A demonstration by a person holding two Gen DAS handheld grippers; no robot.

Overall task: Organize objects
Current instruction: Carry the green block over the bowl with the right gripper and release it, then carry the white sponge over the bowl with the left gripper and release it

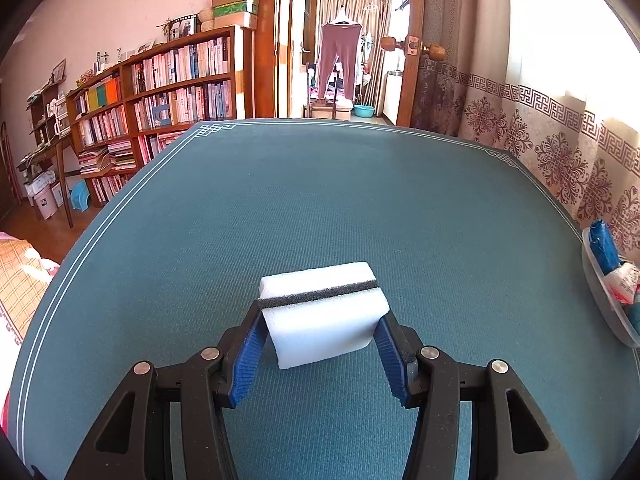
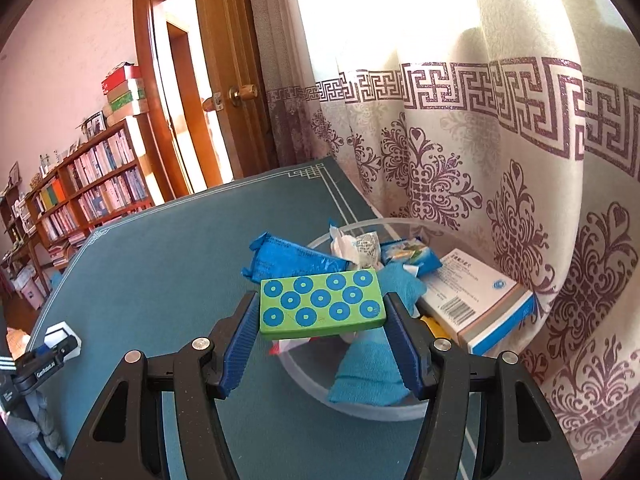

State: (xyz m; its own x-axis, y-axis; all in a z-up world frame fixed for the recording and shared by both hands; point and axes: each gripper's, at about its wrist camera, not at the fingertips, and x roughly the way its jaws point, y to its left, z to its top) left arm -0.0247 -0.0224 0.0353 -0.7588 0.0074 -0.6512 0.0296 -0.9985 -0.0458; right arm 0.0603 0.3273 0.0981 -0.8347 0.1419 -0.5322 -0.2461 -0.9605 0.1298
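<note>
In the left wrist view my left gripper (image 1: 322,326) is shut on a white sponge (image 1: 326,312) with a dark grey middle layer, held just over the teal table mat (image 1: 320,200). In the right wrist view my right gripper (image 2: 320,312) is shut on a green block (image 2: 320,306) with blue ringed dots, held above the near rim of a clear round bowl (image 2: 360,402). The bowl holds a blue packet (image 2: 288,260), a blue cloth (image 2: 368,372), a white and blue box (image 2: 472,300) and small wrappers. The left gripper and its sponge (image 2: 60,340) show at the left edge.
The bowl's edge (image 1: 608,300) shows at the right in the left wrist view. A patterned curtain (image 2: 500,140) hangs close behind the bowl along the table's right side. Bookshelves (image 1: 160,92) and an open door (image 1: 412,48) stand beyond the table's far edge.
</note>
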